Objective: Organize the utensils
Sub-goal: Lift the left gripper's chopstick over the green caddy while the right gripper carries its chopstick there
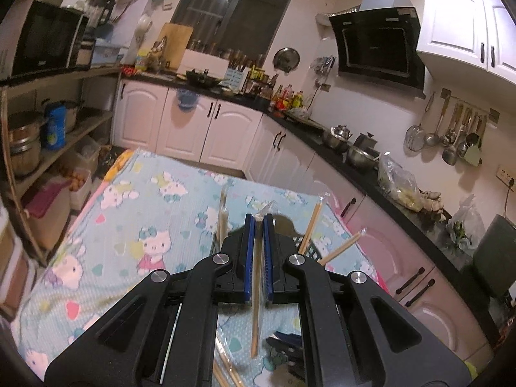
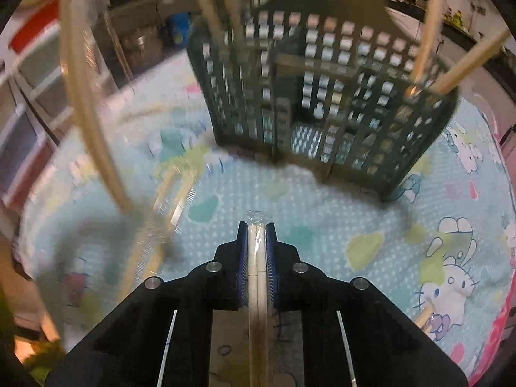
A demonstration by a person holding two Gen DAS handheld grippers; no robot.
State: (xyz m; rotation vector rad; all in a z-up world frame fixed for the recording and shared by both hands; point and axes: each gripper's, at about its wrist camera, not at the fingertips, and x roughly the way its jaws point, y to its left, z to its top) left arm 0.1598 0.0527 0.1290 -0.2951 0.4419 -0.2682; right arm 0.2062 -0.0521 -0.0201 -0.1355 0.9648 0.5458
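My left gripper (image 1: 259,217) is shut on a pair of plastic-wrapped wooden chopsticks (image 1: 256,290), held upright above the table. Just beyond it stands the dark green slotted utensil basket (image 1: 308,248), mostly hidden by the gripper, with wrapped chopsticks (image 1: 314,222) sticking out of it. My right gripper (image 2: 257,224) is shut on another wrapped pair of chopsticks (image 2: 257,277), low over the table in front of the basket (image 2: 322,90). The basket holds chopsticks at its right corner (image 2: 425,38) and left side. A blurred wrapped pair (image 2: 87,103) hangs at the left.
The table wears a light blue cartoon-print cloth (image 1: 154,213). More wrapped chopsticks (image 1: 225,367) lie on it under my left gripper, and some lie left of my right gripper (image 2: 167,200). White cabinets and a cluttered black counter (image 1: 354,161) stand beyond; shelves (image 1: 48,148) on the left.
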